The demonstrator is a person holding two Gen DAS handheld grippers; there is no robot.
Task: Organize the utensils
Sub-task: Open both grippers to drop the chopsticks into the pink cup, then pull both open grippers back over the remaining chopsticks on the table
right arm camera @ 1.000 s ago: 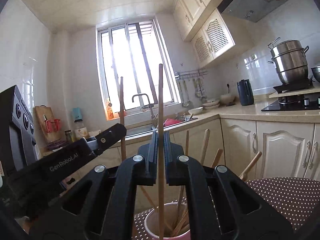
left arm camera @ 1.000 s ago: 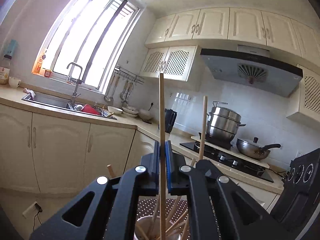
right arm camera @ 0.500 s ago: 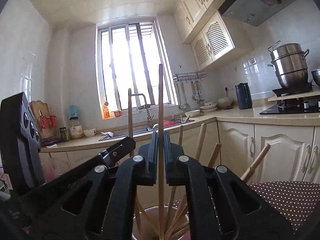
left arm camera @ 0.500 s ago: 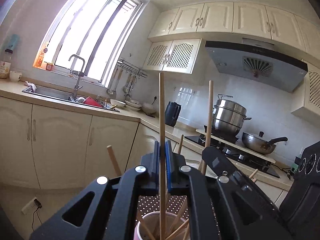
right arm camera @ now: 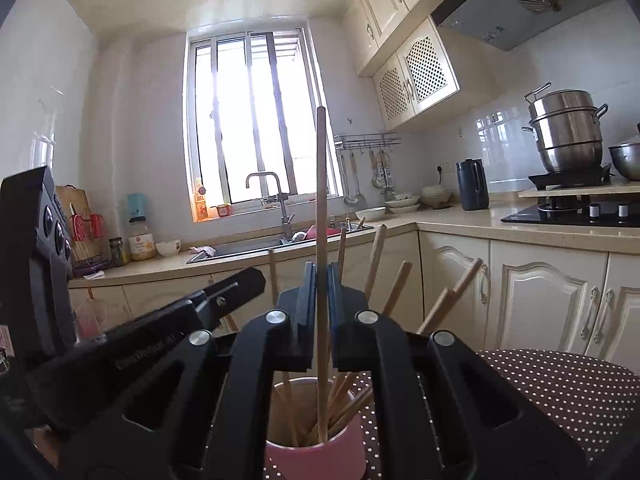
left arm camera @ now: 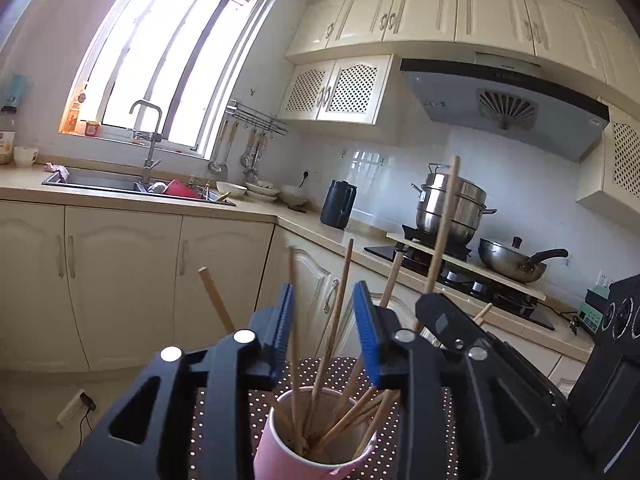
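Left gripper [left arm camera: 326,322] jaws stand released, chopsticks loose between them in the pink cup [left arm camera: 280,448] below. Right gripper [right arm camera: 321,300] jaws grip one chopstick [right arm camera: 321,200] upright, its tip inside that cup, likely for dropping.

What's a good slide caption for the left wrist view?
Left gripper open above the pink cup of wooden chopsticks.
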